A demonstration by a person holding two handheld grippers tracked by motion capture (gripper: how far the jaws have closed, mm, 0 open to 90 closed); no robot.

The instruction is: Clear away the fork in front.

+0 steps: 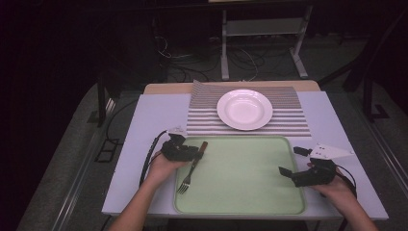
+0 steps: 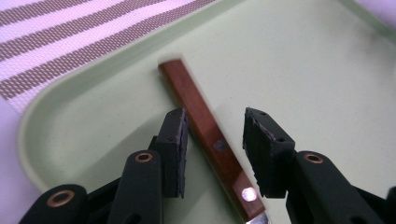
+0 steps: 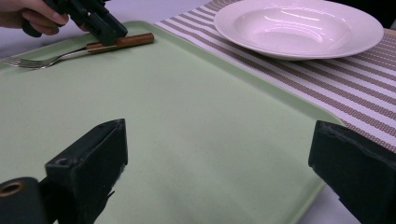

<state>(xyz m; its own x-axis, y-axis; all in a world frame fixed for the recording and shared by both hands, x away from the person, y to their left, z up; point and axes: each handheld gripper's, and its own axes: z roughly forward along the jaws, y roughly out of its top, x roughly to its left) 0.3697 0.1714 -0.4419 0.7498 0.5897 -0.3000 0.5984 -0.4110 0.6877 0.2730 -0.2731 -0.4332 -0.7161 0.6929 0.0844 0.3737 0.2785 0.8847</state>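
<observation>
Two tools, one fork, one plate

Fork between the left tongs has a glossy reddish wooden handle, sitting on a matt pale-green plastic tray; woven striped cloth placemat beyond.

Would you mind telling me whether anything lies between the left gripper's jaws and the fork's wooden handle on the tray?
Nothing visible does. The left gripper has its jaws either side of the fork handle, which lies flat on the green tray. One pad sits at the handle's edge, the other stands off with bare tray between.
</observation>
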